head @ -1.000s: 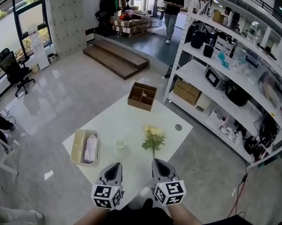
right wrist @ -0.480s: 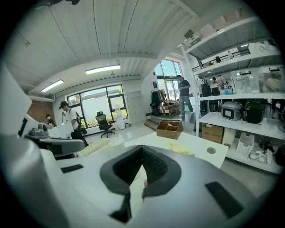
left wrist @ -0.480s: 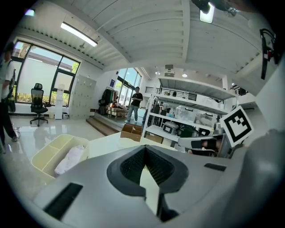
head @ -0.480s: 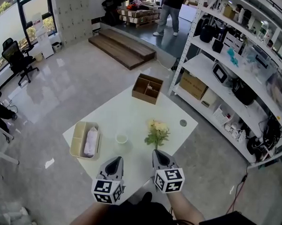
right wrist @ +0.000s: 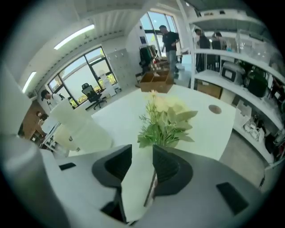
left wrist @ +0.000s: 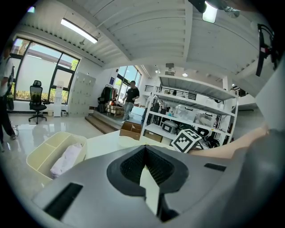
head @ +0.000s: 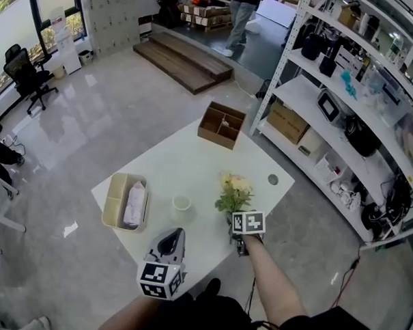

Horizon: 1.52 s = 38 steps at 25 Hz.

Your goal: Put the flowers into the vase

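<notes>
The white surface (head: 193,157) carries everything. A cream tray (head: 112,191) holding a white cloth (head: 133,204) sits at its left edge, and a brown box (head: 222,125) sits at the far corner. The flowers (head: 234,191), pale yellow blooms over green leaves, lie near the right edge. The right tongs (right wrist: 142,153) reach down at their stem (right wrist: 149,187). The 2 jaws have just been opening and stand released, the stem between them, close to the right jaw. The left tongs (head: 175,233) hover clenched and empty at the near edge. The small white vase (head: 181,205) stands between tray and flowers, apart from both.
</notes>
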Tool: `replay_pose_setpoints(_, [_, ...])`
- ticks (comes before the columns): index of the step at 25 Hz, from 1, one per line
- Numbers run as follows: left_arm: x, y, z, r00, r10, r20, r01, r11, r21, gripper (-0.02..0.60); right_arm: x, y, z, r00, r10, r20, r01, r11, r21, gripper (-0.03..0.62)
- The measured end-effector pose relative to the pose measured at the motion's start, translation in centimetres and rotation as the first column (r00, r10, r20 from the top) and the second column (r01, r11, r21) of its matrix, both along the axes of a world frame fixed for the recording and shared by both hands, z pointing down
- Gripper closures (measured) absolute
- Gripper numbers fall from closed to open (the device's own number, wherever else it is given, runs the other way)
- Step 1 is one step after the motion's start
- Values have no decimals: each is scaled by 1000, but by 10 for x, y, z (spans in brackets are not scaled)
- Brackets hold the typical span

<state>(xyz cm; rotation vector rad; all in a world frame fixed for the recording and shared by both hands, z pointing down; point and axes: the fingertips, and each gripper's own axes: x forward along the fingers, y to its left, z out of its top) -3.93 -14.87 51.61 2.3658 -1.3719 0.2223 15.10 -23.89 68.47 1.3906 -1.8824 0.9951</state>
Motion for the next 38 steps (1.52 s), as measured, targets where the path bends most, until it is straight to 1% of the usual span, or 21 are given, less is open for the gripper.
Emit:
replay_pose_setpoints(3, [-2,1,4,1000,-2,3,3,1000,-11,578,10,-13,24,1000,17,13,-15,992,-127,442])
replay_pose_setpoints(5, [-5,1,7,1000,-6,7,6,1000,-22,578,14,-18,36,999,24,41,-14,974,-225,443])
replay_pose_setpoints(6, [-6,1,9,1000,-7,9,7,1000,-27,578,14,-18,42,998,22,61,-4,959,-284,444])
replay_pose_setpoints(8, [-9,1,11,1000,-7,15,8,999,-34,578,14,-16,52,995,31,96,9,921,-390,470])
replay_pose_setpoints(10, [-11,1,13,1000,-9,21,10,999,-38,578,17,-15,58,992,53,114,5,887,-462,502])
replay_pose_setpoints(12, [-13,2,14,1000,-12,25,13,999,-44,578,19,-14,60,990,62,125,9,863,-506,531])
replay_pose_setpoints(13, [-14,2,15,1000,-14,28,15,999,-48,578,19,-13,61,990,60,128,16,854,-520,542])
replay_pose_setpoints(17, [-19,0,19,999,-26,32,28,998,-59,580,16,-13,67,991,40,125,38,827,-561,543])
replay_pose_setpoints(21, [-21,-4,19,999,-34,30,36,998,-56,578,9,-13,70,991,25,133,59,808,-587,511])
replay_pose_setpoints(23, [-22,-5,20,999,-36,29,37,998,-58,578,7,-13,72,992,20,127,60,802,-594,507])
replay_pose_setpoints(27, [-21,-6,22,999,-35,26,36,998,-59,578,7,-15,72,994,11,107,56,801,-596,505])
replay_pose_setpoints(32, [-18,-6,19,999,-28,17,29,998,-59,578,8,-18,60,997,-17,76,58,812,-580,505])
replay_pose_setpoints(36, [-18,-7,18,1000,-28,12,29,998,-55,578,16,-14,67,1000,-14,20,23,809,-587,507])
replay_pose_setpoints(38, [-20,-7,18,999,-33,11,33,998,-56,578,19,-13,72,1000,-3,0,3,808,-589,521])
